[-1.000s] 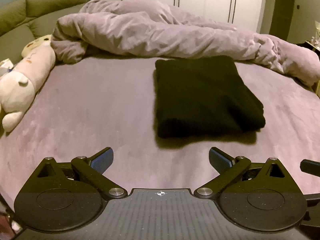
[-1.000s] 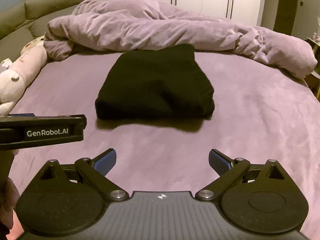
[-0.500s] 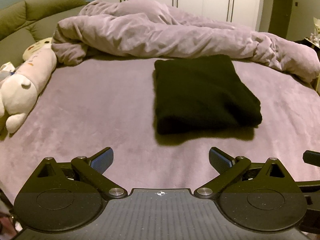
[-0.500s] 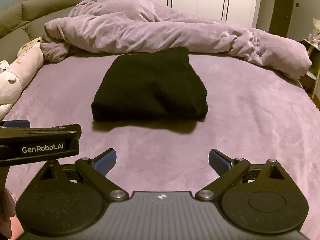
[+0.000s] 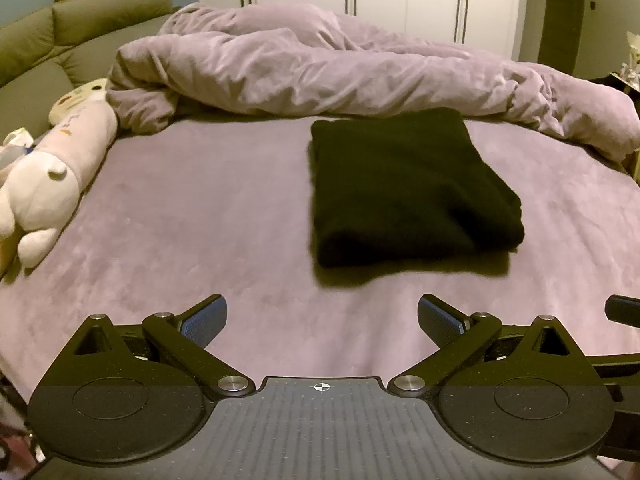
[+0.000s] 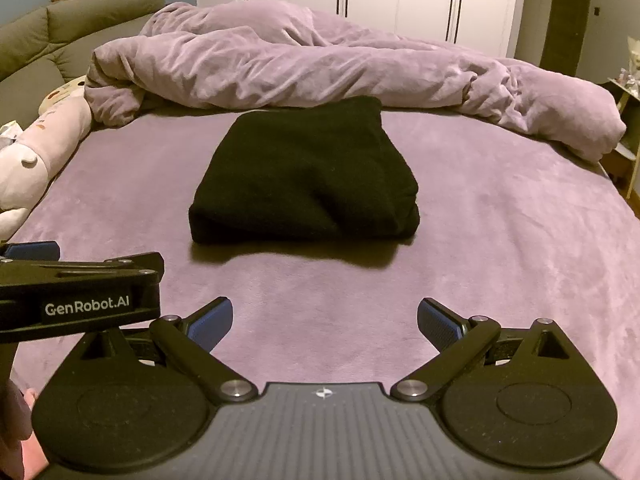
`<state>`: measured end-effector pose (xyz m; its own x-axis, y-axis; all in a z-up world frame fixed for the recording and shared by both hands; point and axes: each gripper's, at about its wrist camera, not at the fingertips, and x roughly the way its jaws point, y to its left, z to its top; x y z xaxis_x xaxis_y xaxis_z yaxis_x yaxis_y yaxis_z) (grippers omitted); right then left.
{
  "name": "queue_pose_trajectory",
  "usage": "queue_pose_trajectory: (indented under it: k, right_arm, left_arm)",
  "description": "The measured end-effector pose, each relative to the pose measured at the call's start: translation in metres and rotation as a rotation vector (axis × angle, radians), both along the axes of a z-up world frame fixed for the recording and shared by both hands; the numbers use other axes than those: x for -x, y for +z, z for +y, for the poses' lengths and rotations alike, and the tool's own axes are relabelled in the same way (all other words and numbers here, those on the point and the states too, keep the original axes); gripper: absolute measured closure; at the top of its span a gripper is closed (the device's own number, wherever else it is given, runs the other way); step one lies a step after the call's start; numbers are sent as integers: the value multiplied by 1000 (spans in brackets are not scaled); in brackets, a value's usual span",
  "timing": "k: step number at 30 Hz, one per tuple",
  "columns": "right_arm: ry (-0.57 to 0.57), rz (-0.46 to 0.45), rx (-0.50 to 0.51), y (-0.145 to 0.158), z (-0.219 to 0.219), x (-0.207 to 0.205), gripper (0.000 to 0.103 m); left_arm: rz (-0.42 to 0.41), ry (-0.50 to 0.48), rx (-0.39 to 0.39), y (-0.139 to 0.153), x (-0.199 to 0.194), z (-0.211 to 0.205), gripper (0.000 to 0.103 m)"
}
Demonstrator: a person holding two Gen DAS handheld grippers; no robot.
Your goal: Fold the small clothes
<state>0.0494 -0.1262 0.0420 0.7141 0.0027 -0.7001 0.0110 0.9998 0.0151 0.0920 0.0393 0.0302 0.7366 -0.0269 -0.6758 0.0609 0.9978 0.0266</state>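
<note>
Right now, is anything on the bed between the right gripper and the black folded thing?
No. In the right wrist view, only bare purple sheet lies between the right gripper and the black folded garment.

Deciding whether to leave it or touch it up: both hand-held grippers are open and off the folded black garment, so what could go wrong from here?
1. The black garment looks thick; its near folded edge bulges, so layers may spring open.
2. Regrasping with the right hand-held gripper or left hand-held gripper could drag the top layer askew.
3. The rumpled duvet lies against its far edge and could snag it.
</note>
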Motion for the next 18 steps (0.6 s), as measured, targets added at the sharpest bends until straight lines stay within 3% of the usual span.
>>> queue_pose_trajectory:
  k: [18]
  right_arm:
    - [1,9,-2,0,2,2,4]
  left_arm:
    - [6,4,0,-1,2,1,0]
